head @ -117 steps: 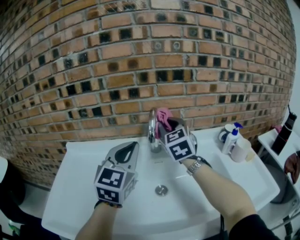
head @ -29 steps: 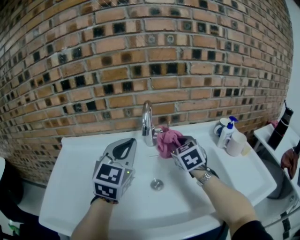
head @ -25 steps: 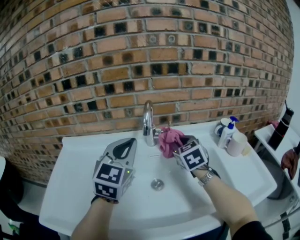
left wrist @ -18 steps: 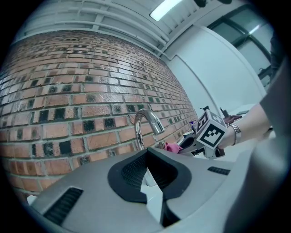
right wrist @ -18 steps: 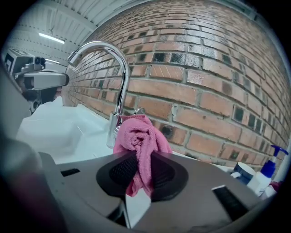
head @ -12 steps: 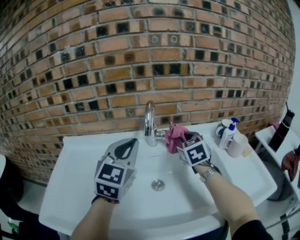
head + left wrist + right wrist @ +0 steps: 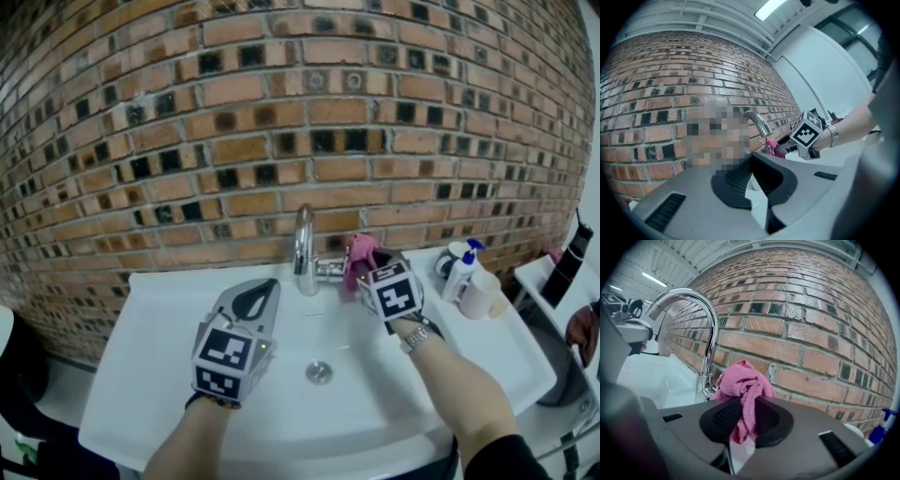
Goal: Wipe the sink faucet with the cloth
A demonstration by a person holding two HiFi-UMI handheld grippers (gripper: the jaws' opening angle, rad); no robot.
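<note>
Head view: holding left gripper [image 7: 261,295] over white sink [image 7: 159,319], jaws pressed together, empty; pinching pink cloth [image 7: 359,255] in right gripper [image 7: 367,265], just right of chrome faucet [image 7: 303,246].

Left gripper view: showing faucet beyond closed tips, standing upright.

Right gripper view: gripping cloth bunched above jaws, tail hanging down between them; facing faucet left of jaws, rising vertically, spout arching over leftward.

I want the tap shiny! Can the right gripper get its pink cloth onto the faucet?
Probably yes. The right gripper, jaws shut on the pink cloth, sits close beside the faucet, with nothing between them.
</note>
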